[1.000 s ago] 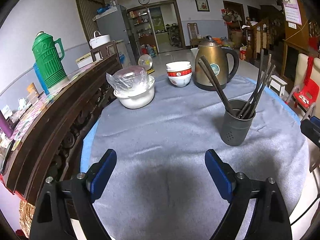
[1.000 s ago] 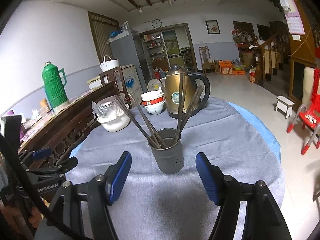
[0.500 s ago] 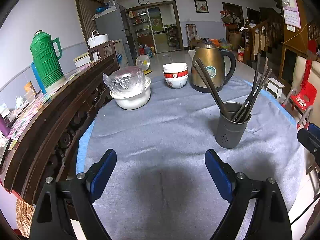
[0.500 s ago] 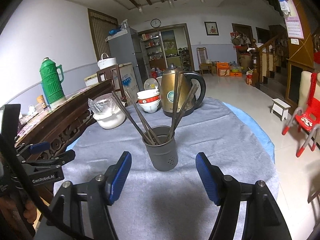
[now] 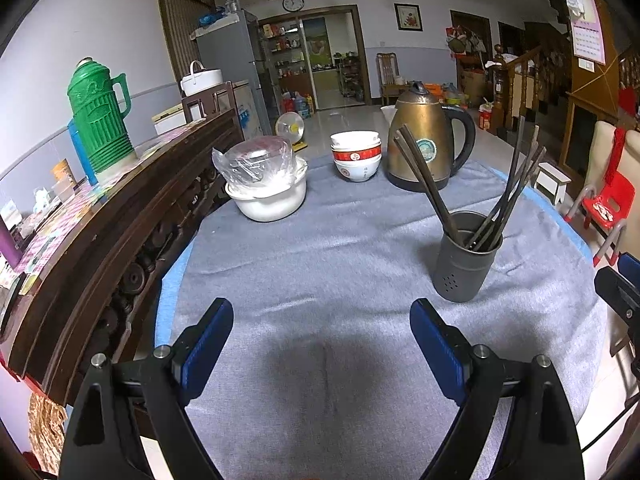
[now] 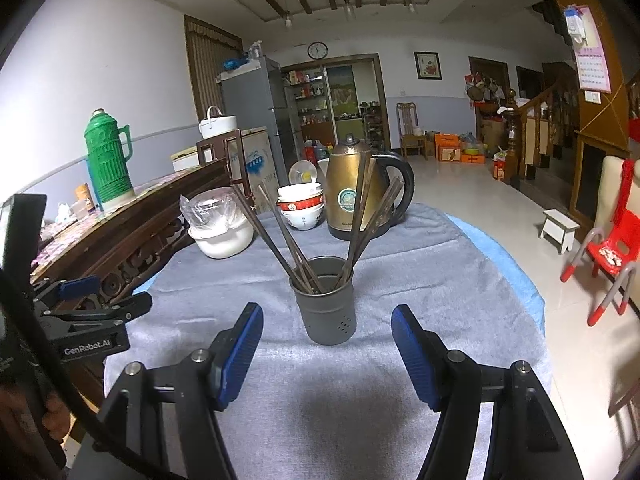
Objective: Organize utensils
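Left tongs (image 5: 321,340): spread wide, nothing between the blue pads, held above the grey cloth (image 5: 320,264). Right tongs (image 6: 327,344): spread, nothing gripped, aimed at the grey cup (image 6: 326,306), which is set upright on the cloth just beyond the pads. Chopsticks (image 6: 288,240): dark, stood in the cup, fanned outward to both sides. Kettle (image 6: 356,196): brass-coloured, placed behind the cup. Stacked bowls (image 6: 301,206): set beside the kettle. White pot (image 6: 220,232): covered in plastic film, near the wooden sideboard (image 6: 132,232). Green flask (image 6: 108,160): stood on the sideboard.
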`<action>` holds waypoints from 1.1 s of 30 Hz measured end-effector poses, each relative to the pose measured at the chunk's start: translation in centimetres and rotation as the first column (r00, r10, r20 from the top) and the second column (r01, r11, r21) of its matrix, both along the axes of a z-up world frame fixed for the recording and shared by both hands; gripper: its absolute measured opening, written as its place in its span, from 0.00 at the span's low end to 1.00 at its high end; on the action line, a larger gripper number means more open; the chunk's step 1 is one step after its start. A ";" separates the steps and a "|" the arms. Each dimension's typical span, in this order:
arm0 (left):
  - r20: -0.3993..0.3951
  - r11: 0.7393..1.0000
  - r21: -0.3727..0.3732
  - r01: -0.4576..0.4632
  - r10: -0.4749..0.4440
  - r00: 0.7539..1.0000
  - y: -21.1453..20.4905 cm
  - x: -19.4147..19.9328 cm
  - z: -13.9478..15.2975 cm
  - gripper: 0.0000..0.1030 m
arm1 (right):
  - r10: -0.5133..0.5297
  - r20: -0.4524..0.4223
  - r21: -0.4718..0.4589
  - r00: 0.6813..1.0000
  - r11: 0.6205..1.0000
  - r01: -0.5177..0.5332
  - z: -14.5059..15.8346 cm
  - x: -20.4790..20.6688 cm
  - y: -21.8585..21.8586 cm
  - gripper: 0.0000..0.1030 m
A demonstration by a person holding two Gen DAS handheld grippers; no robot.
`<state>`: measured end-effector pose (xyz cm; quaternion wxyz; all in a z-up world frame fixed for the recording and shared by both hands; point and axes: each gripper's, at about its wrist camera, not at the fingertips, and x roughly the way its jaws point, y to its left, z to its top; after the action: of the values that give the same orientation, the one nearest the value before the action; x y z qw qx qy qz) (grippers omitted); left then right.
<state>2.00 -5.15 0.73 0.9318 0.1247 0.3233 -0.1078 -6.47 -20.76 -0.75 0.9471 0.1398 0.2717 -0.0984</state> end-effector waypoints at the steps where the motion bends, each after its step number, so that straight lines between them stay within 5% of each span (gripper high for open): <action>1: 0.002 1.000 -0.001 -0.004 0.004 1.000 0.1 0.0 0.0 0.87 | 0.000 0.001 0.002 1.000 1.000 0.000 0.0 0.0 0.0 0.69; 33: 0.002 0.999 0.038 0.025 -0.025 1.000 -2.3 -0.8 -0.1 0.87 | -0.059 -0.051 -0.015 0.997 0.998 0.058 -1.3 -0.1 -1.5 0.69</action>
<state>1.17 -7.41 0.59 0.9283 0.1464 0.3224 -0.1133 -6.54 -22.25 -2.03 0.9373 0.1388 0.2912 -0.1316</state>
